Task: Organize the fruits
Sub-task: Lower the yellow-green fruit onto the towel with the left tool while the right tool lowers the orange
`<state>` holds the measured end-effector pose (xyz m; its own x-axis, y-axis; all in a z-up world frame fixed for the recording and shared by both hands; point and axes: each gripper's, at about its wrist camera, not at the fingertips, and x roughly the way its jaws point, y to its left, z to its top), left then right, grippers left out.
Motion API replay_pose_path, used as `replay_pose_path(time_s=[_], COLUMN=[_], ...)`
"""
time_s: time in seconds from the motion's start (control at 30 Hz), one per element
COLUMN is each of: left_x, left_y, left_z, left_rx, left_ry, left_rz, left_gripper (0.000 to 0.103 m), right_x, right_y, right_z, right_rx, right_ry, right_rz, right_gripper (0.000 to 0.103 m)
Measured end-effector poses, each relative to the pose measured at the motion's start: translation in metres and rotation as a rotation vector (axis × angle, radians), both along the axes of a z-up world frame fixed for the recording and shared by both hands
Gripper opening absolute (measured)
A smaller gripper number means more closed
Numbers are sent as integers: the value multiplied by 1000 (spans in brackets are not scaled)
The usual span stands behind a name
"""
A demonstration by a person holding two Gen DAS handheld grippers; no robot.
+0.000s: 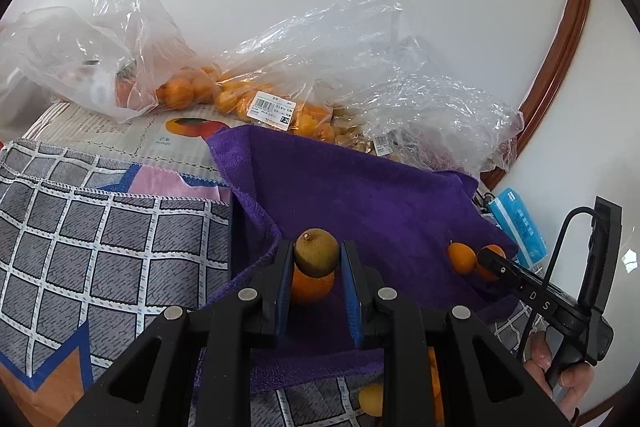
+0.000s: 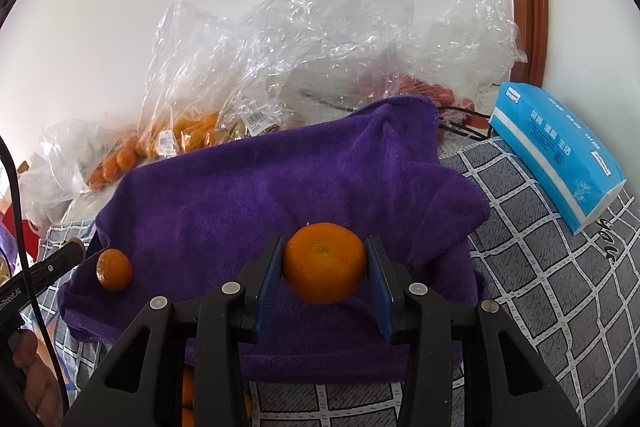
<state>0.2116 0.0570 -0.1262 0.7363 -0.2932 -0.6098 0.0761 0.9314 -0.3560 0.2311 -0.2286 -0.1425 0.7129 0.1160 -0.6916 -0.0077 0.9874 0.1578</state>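
Over the purple towel (image 2: 280,187), the left gripper (image 1: 316,261) pinches a small brown-green fruit (image 1: 316,253) at its fingertips, while the right gripper (image 2: 325,265) clamps an orange (image 2: 324,263).

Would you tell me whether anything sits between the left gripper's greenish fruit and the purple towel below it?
Yes: an orange lies on the purple towel right under the greenish fruit held by the left gripper, seemingly blocking a straight set-down.

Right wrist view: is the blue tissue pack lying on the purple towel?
No, the blue tissue pack lies on the checked cloth, right of the purple towel.
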Motion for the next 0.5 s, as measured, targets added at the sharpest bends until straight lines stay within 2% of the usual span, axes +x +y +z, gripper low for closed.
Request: replay_pose_path(time_s=[0.3, 0.5], left_x=[6, 5], left_y=[-10, -11], left_z=[-8, -8], left_rx=[55, 65], left_ry=[48, 43], left_rz=[-25, -26], left_gripper=[22, 22], right_x=[1, 2], right_y=[6, 9], right_z=[-5, -7], right_rx=[-34, -60], right_ry=[32, 33], right_rz=[11, 12], right_gripper=[41, 42])
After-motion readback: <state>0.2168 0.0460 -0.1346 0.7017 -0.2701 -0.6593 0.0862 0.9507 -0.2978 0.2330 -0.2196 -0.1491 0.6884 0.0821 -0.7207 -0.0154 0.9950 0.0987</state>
